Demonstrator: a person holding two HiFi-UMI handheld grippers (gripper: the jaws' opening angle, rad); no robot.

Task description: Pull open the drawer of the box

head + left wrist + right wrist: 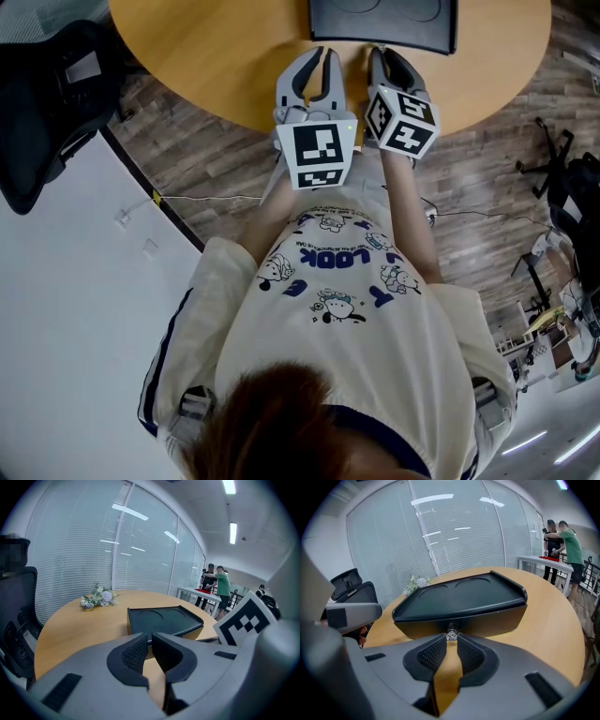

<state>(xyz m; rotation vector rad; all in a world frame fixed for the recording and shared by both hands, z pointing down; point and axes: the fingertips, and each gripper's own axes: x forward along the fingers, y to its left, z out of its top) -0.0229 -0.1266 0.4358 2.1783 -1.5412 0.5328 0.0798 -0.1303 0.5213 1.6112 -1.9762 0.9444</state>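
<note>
Office with blind-covered glass walls [84, 550] and a wood floor [487, 187]. A round wooden table [206, 56] carries a black box [382, 23] near its front edge, drawer closed. The person's T-shirt [347, 328] reads "LOOK". Bare tabletop flanks the box. The right gripper [388, 58] pinches the drawer's small knob [451, 635]. The left gripper [317, 58] sits just beside it, jaws pressed together, holding nothing.

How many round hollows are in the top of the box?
2. Both are in the top of the box, side by side: one hollow on the left, the other on the right in the right gripper view. None seems hidden.
</note>
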